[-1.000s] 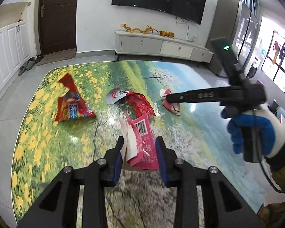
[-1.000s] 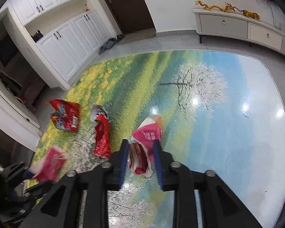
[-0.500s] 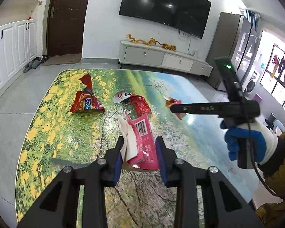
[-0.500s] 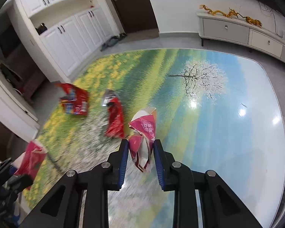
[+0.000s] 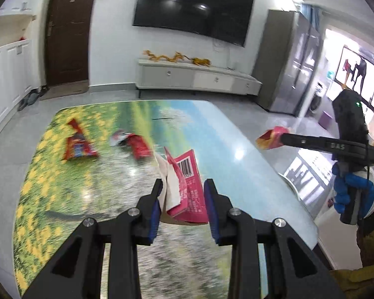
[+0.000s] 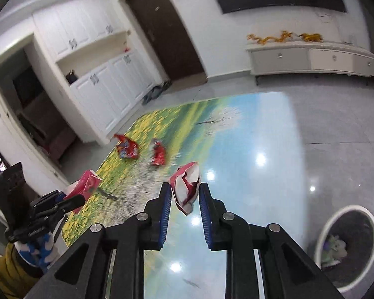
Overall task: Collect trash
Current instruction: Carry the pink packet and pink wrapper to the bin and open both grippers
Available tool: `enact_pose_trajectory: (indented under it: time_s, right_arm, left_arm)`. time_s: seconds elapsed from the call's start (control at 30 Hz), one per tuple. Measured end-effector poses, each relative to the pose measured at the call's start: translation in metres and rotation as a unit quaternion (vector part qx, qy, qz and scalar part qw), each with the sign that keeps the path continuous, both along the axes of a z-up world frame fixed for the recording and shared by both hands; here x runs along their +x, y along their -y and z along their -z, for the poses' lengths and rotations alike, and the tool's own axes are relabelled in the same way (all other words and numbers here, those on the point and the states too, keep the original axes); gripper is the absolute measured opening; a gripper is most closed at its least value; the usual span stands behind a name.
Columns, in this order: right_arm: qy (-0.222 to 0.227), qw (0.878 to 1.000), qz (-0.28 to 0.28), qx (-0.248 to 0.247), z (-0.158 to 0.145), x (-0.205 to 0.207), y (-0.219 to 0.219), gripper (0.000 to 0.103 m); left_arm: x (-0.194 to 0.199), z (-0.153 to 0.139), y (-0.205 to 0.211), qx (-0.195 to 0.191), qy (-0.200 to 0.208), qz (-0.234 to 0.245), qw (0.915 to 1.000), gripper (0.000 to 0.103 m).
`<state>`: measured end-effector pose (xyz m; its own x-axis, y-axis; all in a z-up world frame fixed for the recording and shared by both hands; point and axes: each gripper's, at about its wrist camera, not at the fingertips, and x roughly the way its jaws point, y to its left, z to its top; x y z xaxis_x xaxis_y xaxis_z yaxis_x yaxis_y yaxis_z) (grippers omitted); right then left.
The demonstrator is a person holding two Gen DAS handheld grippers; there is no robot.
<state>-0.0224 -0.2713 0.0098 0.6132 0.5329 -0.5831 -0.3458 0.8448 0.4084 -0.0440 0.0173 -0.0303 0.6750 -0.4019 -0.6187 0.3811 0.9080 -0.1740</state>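
My right gripper [image 6: 184, 196] is closing on a crumpled pink wrapper [image 6: 186, 187] at frame centre; a white-rimmed bin [image 6: 346, 245] sits lower right.

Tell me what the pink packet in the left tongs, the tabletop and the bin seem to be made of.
Pink packet: looks like thin card or coated paper, matt, with stiff folds and a printed barcode; a white paper scrap sits beside it.
Tabletop: hard and glossy, probably glass or laminate over a landscape print, given the sharp lamp reflections.
Bin: white rim, likely plastic, with a dark liner; blurred.
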Motion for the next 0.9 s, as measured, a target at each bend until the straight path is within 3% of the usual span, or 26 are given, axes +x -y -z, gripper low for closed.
enact_pose_trajectory:
  time_s: [0.13, 0.3, 0.6, 0.83, 0.87, 0.9]
  right_arm:
    - [0.005, 0.998, 0.054, 0.035, 0.007, -0.023, 0.069, 0.02]
    - [0.0, 0.988, 0.131, 0.08, 0.032, -0.046, 0.148, 0.02]
    - [-0.057, 0.964, 0.254, 0.061, 0.084, -0.064, 0.256, 0.02]
    - [-0.096, 0.954, 0.281, 0.045, 0.11, -0.05, 0.293, 0.025]
    - [-0.101, 0.952, 0.286, 0.042, 0.114, -0.047, 0.298, 0.029]
    - [-0.104, 0.95, 0.291, 0.041, 0.118, -0.052, 0.302, 0.041]
  left_arm:
    - [0.012, -0.002, 0.049, 0.001, -0.018, 0.049, 0.9986, 0.03]
    - [0.028, -0.005, 0.136, 0.018, -0.034, 0.127, 0.9911, 0.03]
    - [0.05, 0.011, 0.315, 0.049, -0.061, 0.259, 0.9627, 0.03]
    - [0.076, 0.034, 0.399, 0.034, -0.094, 0.282, 0.9542, 0.034]
    - [0.079, 0.036, 0.406, 0.034, -0.094, 0.279, 0.9551, 0.035]
    - [0.085, 0.039, 0.411, 0.032, -0.099, 0.274, 0.956, 0.04]
